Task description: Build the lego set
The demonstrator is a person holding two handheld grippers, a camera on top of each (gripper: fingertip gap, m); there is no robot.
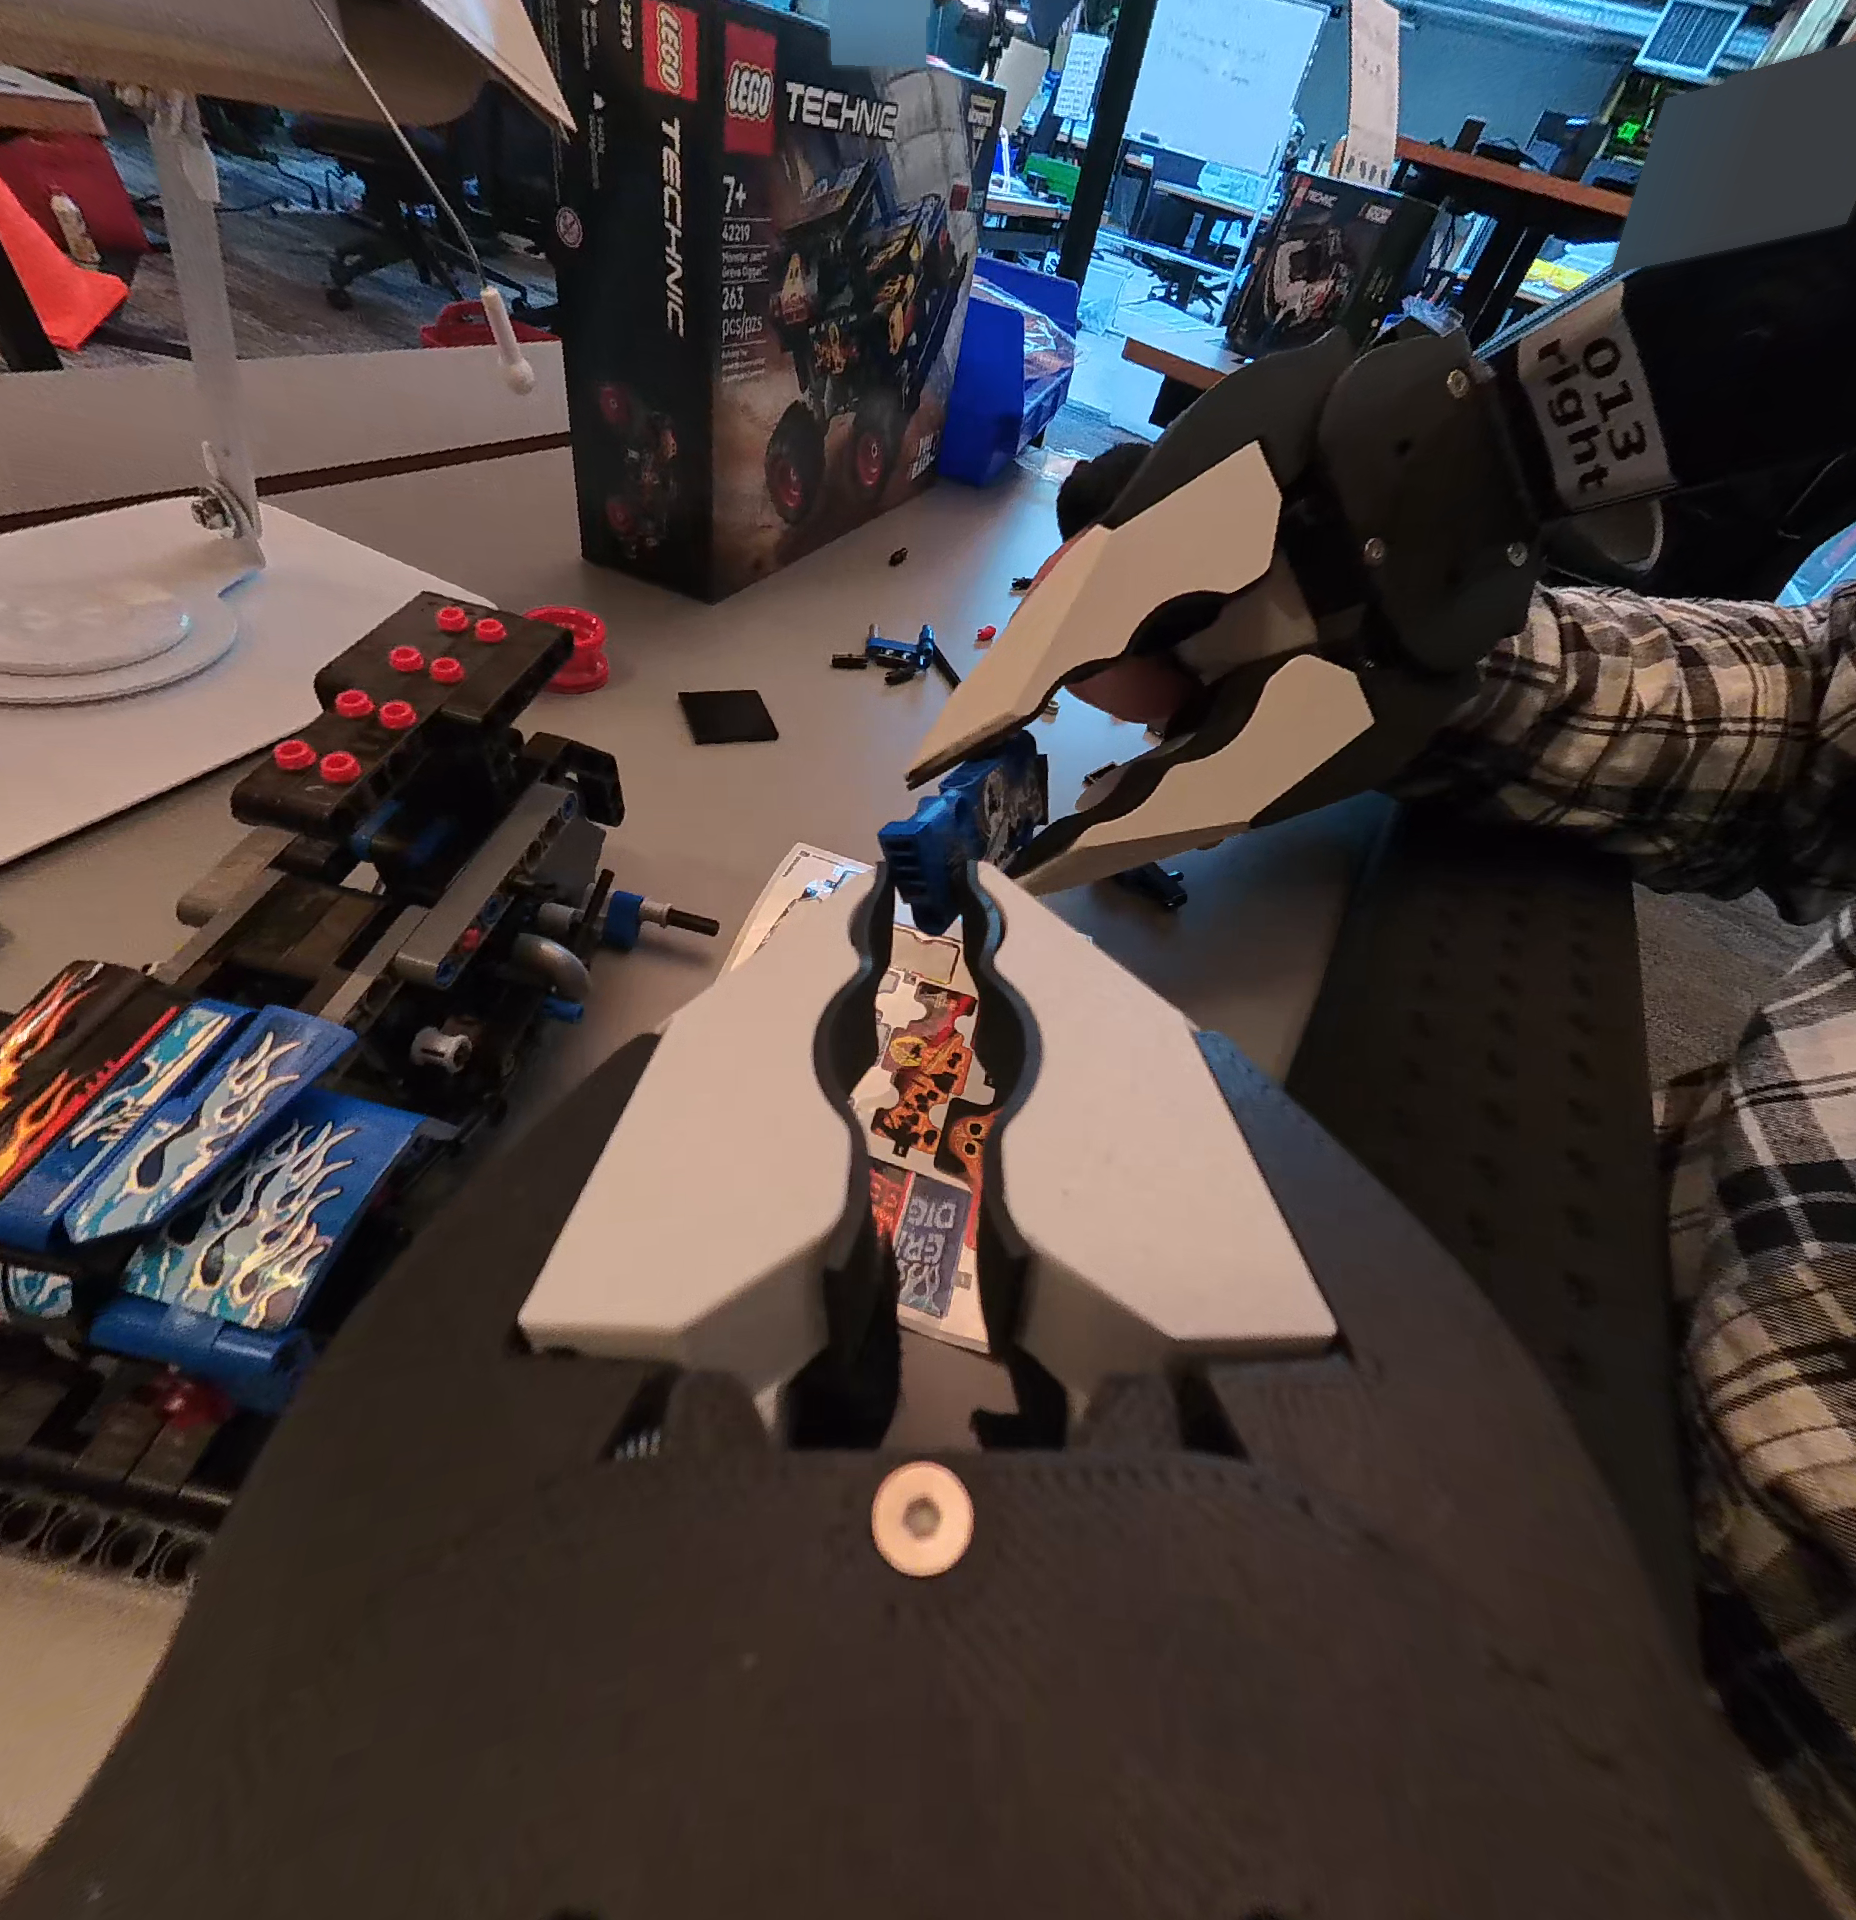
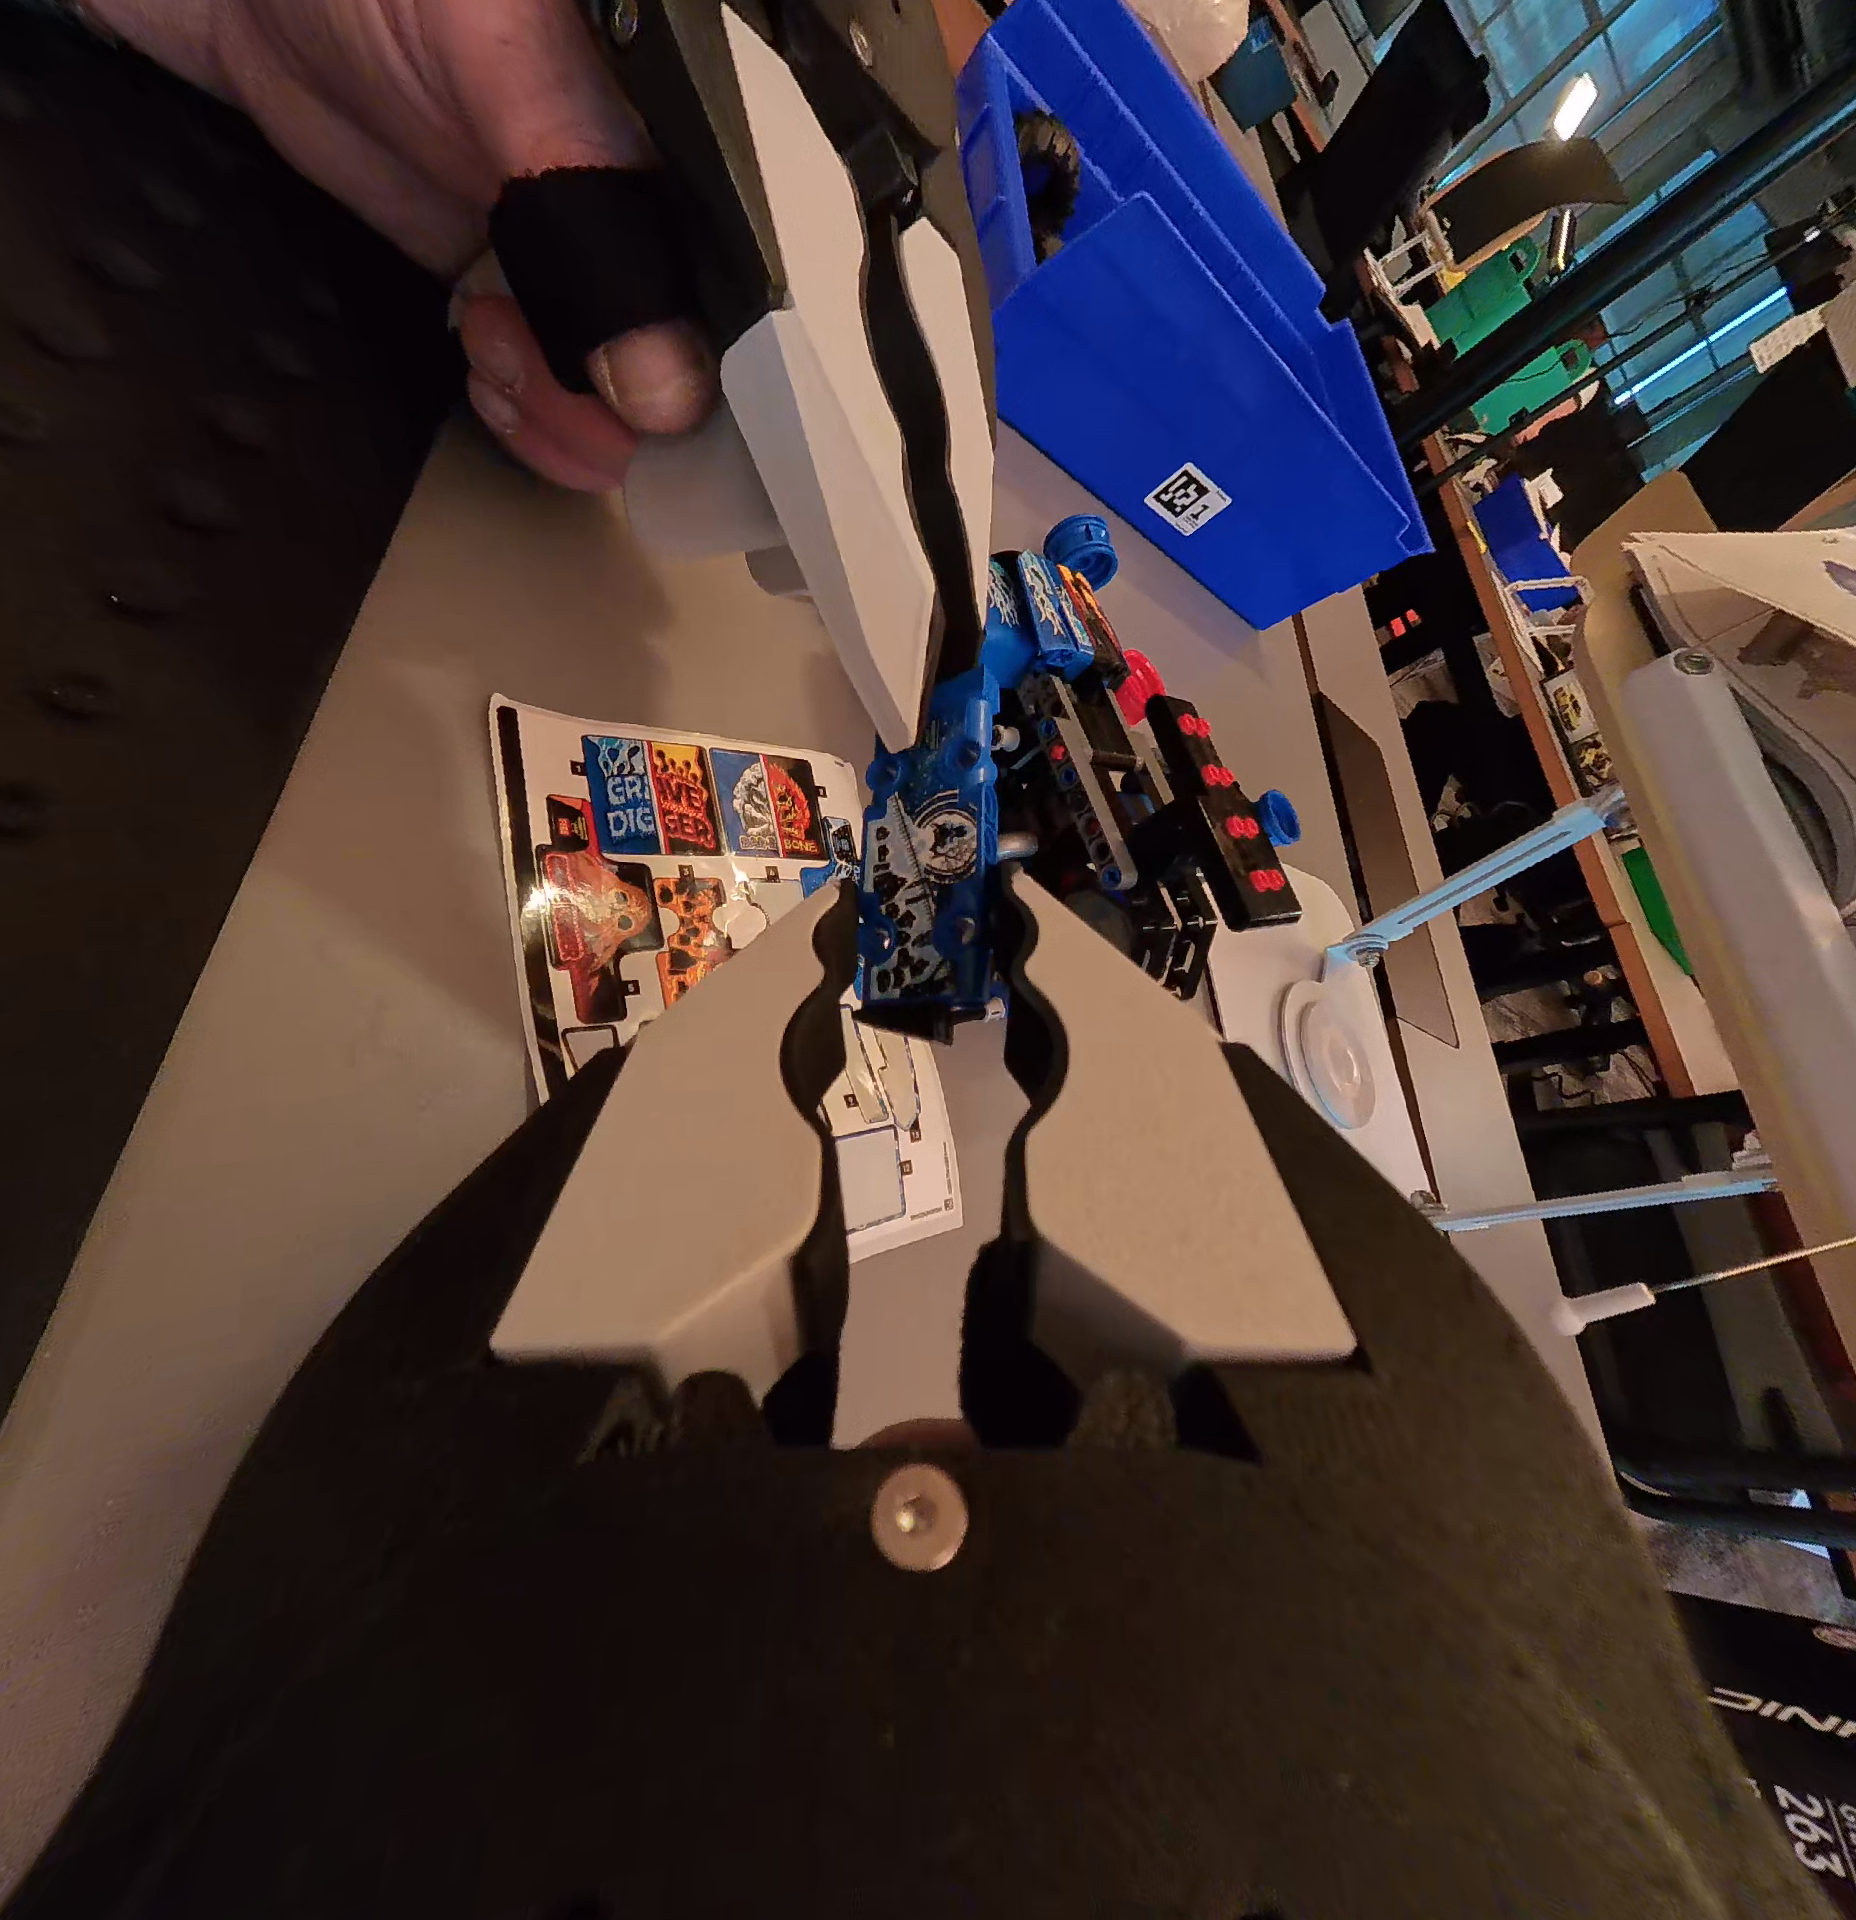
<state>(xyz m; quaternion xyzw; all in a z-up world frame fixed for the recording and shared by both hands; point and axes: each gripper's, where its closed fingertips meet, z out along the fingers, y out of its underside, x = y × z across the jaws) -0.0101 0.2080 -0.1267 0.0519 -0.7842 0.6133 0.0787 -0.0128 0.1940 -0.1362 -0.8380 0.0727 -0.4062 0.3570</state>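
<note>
both grippers (image 1: 924, 883) (image 2: 929, 904) pinch the blue panel (image 2: 929, 852); only the left wrist view shows the lego box (image 1: 778, 291).

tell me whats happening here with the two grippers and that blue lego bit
A person with a handheld gripper in each hand is working on a Lego truck. Both the left gripper and the right gripper are closed on one blue stickered panel, held in the air between them above the sticker sheet on the table. The half-built chassis with flame-patterned panels lies to the left, not yet joined to this piece. The set's box stands behind.
</note>
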